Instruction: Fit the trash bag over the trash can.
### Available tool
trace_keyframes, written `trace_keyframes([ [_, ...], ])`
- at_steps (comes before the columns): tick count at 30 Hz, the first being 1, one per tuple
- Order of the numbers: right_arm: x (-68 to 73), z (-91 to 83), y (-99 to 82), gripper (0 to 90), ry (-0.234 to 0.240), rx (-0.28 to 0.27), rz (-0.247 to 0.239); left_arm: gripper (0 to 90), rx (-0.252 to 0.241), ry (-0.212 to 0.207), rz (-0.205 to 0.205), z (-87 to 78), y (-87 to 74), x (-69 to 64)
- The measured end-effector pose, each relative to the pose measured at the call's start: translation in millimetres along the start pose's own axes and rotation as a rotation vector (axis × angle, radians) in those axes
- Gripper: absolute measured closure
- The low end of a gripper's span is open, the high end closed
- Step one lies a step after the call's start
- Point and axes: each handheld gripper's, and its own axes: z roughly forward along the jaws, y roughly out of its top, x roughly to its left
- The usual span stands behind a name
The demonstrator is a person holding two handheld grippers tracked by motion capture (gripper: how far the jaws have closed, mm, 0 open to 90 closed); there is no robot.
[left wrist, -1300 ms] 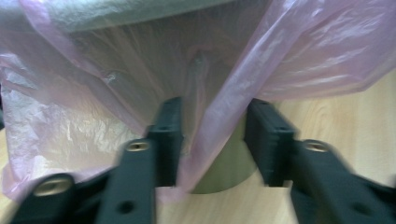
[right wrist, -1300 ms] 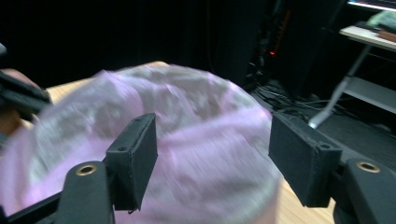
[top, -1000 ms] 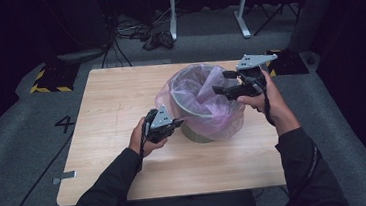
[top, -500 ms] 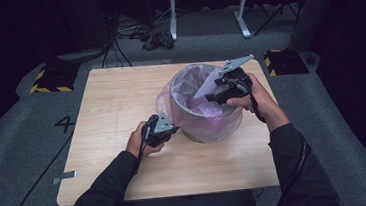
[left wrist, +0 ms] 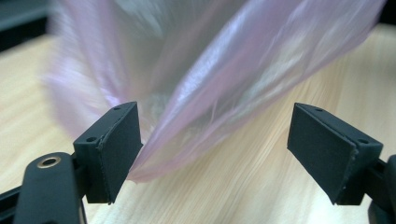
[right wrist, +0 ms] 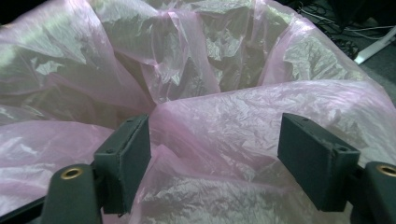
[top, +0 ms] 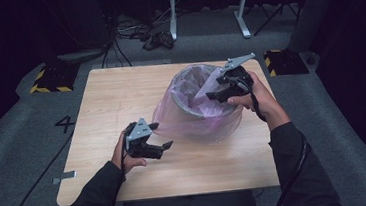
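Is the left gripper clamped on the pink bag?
No: the left gripper stands open, the pink bag loose between its jaws.

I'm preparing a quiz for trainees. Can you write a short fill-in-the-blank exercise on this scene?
1. The liner bag in the bin is ____ in colour.
2. The jaws of the left hand-held gripper, which have just been opening, now stand ____.
3. The right hand-held gripper hovers over the bin's ____.
4. The bin stands on a ____ table.

Missing words: pink; open; rim; wooden
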Motion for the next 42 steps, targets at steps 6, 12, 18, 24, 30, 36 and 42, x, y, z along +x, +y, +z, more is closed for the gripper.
trace_keyframes([
  [6, 1.8, 2.2, 1.5, 25.4, -0.009, 0.005, -0.009, 16.4, -0.057, 0.043, -0.009, -25.6, 13.5, -7.0],
  [12, -0.5, -0.1, 2.4, 25.4, -0.013, 0.002, 0.008, 15.9, 0.067, 0.116, 0.056, -32.4, 10.0, -12.3],
  [18, -2.4, 0.5, 3.8, 25.3, -0.005, 0.015, 0.014, 16.0, 0.193, 0.152, 0.038, -35.3, -15.8, 2.5],
  [24, -1.5, 4.8, 6.7, 25.1, 0.013, 0.045, 0.006, 16.2, 0.327, 0.144, 0.036, -23.0, -53.0, 16.6],
  [30, -2.3, 11.3, 6.2, 25.1, 0.037, 0.122, 0.006, 18.4, 0.443, 0.17, 0.038, -12.5, -74.4, 24.6],
  [36, -4.4, 18.1, 6.2, 26.0, 0.05, 0.195, 0.0, 18.6, 0.425, 0.159, -0.015, -15.6, -80.3, 31.0],
  [42, -3.0, 23.5, 6.8, 26.4, 0.071, 0.254, -0.027, 16.7, 0.39, 0.143, -0.04, -17.2, -85.8, 35.4],
])
